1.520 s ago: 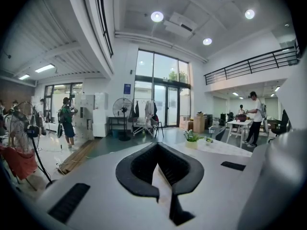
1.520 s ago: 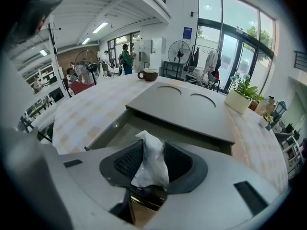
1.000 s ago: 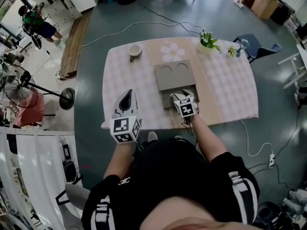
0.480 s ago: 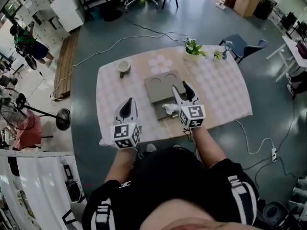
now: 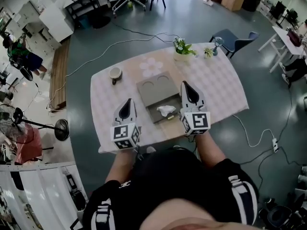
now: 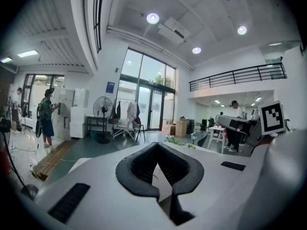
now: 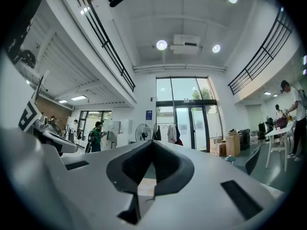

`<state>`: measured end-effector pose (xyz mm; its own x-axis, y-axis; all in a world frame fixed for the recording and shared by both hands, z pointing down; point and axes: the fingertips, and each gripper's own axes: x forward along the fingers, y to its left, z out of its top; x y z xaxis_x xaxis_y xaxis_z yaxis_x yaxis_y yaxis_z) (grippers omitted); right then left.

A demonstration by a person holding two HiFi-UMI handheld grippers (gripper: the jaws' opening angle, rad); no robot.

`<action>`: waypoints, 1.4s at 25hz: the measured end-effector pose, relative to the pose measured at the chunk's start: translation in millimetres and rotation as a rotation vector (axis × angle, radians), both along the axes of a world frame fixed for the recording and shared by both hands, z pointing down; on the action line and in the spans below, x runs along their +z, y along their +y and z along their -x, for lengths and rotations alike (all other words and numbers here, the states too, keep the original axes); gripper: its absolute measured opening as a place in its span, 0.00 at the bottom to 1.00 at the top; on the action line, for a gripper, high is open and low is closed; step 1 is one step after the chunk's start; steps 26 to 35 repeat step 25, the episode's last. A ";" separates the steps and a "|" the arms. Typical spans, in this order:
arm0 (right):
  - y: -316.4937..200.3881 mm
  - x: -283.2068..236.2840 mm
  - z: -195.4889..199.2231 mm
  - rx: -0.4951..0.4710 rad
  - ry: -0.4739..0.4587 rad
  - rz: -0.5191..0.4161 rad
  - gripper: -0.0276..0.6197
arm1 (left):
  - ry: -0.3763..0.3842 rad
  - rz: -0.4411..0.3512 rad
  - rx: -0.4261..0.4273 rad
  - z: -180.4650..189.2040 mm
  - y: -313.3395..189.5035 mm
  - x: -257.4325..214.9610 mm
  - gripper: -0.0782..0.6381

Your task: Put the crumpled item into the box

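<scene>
The grey box [image 5: 154, 91] lies open on the checked table [image 5: 218, 87], its lid with two round hollows folded back. A white crumpled item [image 5: 166, 110] rests inside the box's near half. My right gripper [image 5: 187, 86] hovers just right of the box, apart from the item, jaws shut and empty. In the right gripper view my right gripper [image 7: 150, 170] has its dark pads met, with nothing between them. My left gripper [image 5: 126, 105] hangs over the table's near left part, also shut and empty. The left gripper view shows my left gripper [image 6: 159, 172] with its pads closed together.
A cup [image 5: 115, 73] stands at the table's far left. A potted plant [image 5: 181, 49] and a smaller one [image 5: 208, 52] sit at the far edge. A blue chair [image 5: 234, 37] is behind the table, and cables run over the floor.
My right gripper has lifted out of the box and moved right, leaving the crumpled item inside. Its jaws stood open half a second ago and are shut now. The left gripper barely moved.
</scene>
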<state>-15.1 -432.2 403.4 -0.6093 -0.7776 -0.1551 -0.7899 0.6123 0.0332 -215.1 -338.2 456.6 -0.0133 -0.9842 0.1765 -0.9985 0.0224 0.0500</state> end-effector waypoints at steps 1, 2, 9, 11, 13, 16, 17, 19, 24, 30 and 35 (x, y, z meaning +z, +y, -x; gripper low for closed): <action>-0.9 4.2 -2.3 0.006 0.007 0.011 0.05 | 0.001 -0.002 0.005 -2.3 -1.5 -0.1 0.10; -1.4 7.3 -4.5 0.007 0.005 0.021 0.05 | 0.002 -0.003 0.010 -4.8 -2.8 -0.1 0.10; 2.0 6.9 -11.3 0.009 -0.001 0.031 0.05 | 0.000 0.000 0.023 -10.7 -2.3 -0.9 0.10; 3.3 8.3 -13.3 0.009 0.001 0.029 0.05 | 0.001 -0.001 0.021 -12.5 -0.5 0.1 0.10; 3.5 9.6 -14.9 0.007 0.001 0.031 0.05 | 0.002 0.000 0.020 -14.5 0.1 1.5 0.10; 5.5 9.1 -14.6 0.001 0.007 0.035 0.05 | 0.003 -0.001 0.019 -16.1 2.5 0.3 0.10; 6.9 8.7 -14.6 -0.001 0.009 0.035 0.05 | 0.002 -0.002 0.018 -16.5 3.9 -0.9 0.10; 9.6 8.5 -15.5 -0.004 0.012 0.037 0.05 | -0.001 -0.005 0.019 -18.4 6.6 -3.0 0.10; 10.4 10.0 -18.3 -0.005 0.018 0.041 0.05 | -0.001 -0.006 0.019 -23.1 6.9 -4.6 0.10; 10.1 10.4 -18.8 -0.005 0.019 0.042 0.05 | 0.000 -0.006 0.019 -24.1 6.5 -4.5 0.10; 10.1 10.4 -18.8 -0.005 0.019 0.042 0.05 | 0.000 -0.006 0.019 -24.1 6.5 -4.5 0.10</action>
